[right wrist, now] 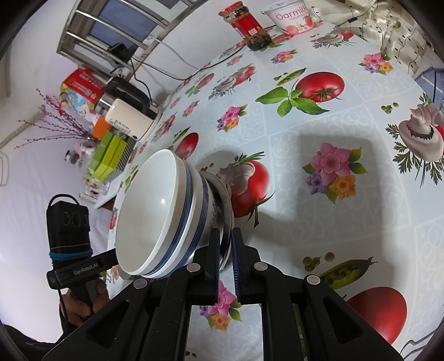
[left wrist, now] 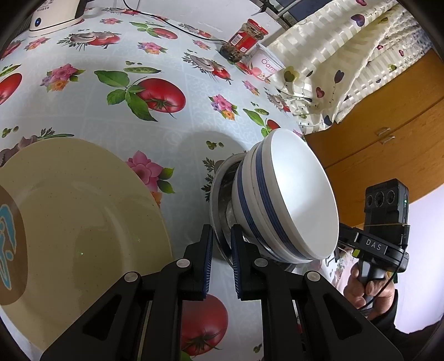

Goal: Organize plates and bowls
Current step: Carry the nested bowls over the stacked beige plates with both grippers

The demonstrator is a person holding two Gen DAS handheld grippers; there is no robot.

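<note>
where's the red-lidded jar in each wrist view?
Left wrist: jar at top, right of centre, beside the yogurt tub.
Right wrist: jar at top centre, left of the yogurt tub.
Shared landmark: stacked blue-striped bowls, mid-frame in both.

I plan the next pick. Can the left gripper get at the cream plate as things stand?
Probably not yet: the left gripper is shut on the metal dish carrying the bowls. The cream plate lies unobstructed beside it.

Nested white blue-banded bowls [left wrist: 288, 200] inside a steel plate [left wrist: 219, 194], beside a cream plate [left wrist: 91, 211].
</note>
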